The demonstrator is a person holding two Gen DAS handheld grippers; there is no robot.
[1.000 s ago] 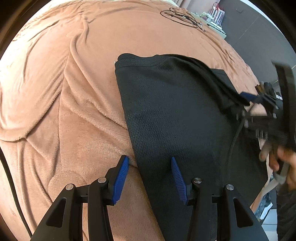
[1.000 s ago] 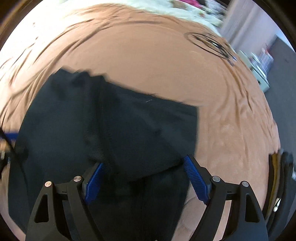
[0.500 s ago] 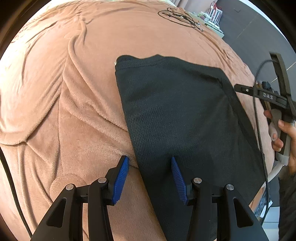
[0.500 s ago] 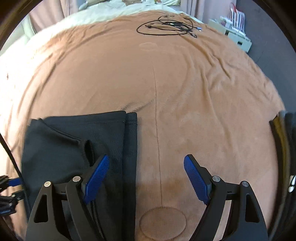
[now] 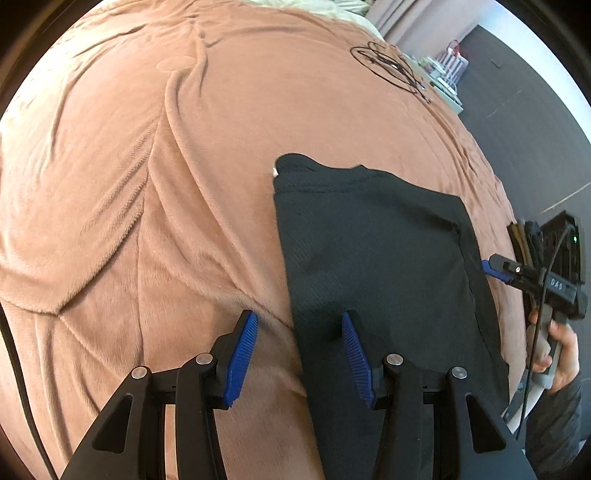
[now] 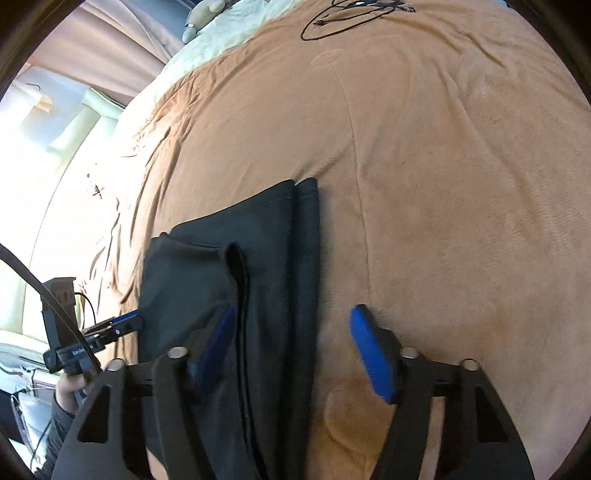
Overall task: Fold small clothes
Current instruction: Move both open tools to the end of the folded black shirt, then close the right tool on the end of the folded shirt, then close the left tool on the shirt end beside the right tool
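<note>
A black garment lies folded lengthwise on the brown blanket. It also shows in the right wrist view, with a folded strip along its right edge. My left gripper is open and straddles the garment's near left edge. My right gripper is open and straddles the garment's right edge; it holds nothing. The right gripper shows in the left wrist view at the garment's right side. The left gripper shows in the right wrist view at the garment's left side.
A coiled black cable lies on the blanket at the far end, also in the right wrist view. A pale sheet and pillow lie beyond the blanket. Dark floor and clutter lie past the bed's right edge.
The right gripper let go of the garment layer after carrying it across, then pulled back to the garment's right edge. The garment now lies folded. The left gripper stayed in place, open.
</note>
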